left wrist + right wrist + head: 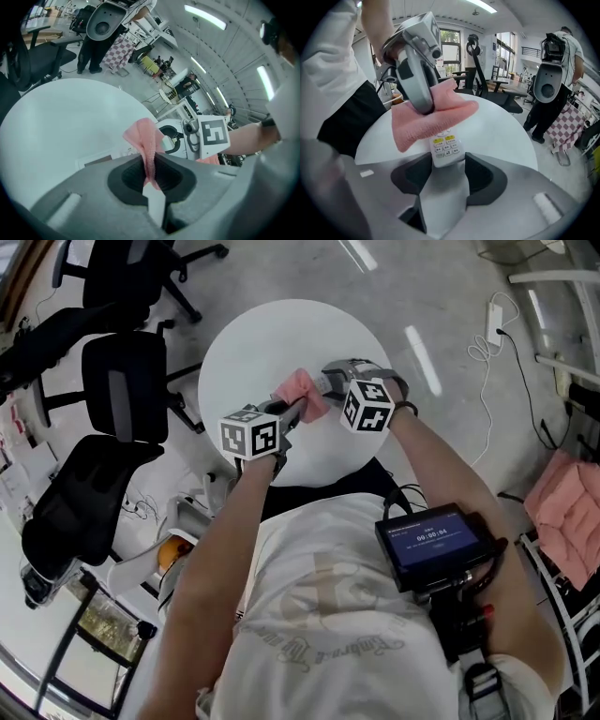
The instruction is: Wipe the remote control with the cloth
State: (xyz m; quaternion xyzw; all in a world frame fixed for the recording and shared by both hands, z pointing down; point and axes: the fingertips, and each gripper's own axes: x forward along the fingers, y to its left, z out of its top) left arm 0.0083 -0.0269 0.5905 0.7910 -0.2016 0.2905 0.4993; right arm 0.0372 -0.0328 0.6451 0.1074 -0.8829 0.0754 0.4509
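A: Your left hand-held gripper (151,161) is clamped tight on the cloth (143,136). It's a pink, nubby knit, squeezed into a thin pleat between the dark moulded jaws and fanning out soft and rumpled above them.

B: From your other side, that cloth (436,117) hangs off the left gripper's glossy grey shell as a loose, fuzzy sheet. It drapes over the far half of the remote control (446,146).

A: The remote is a slim white plastic bar with rounded corners. It has two yellow buttons above neat rows of small pale ones.

B: Your right hand-held gripper (447,159) stands fairly wide, and its jaws close on the near end of that remote, one against each long edge.

A: Past the pleat on your left side, the remote's other end (101,160) shows flat and rectangular with a dark panel. It sits low against the bench (70,117).

B: I can't tell whether the remote rests on the bench or is held just off it.

A: The bench (253,343) itself is round, with a smooth, matt white top. From above, both your grippers meet near its edge closest to you, with the cloth (302,390) bunched between them.

B: Each gripper carries a hard white cube (367,405) printed with black square markers.
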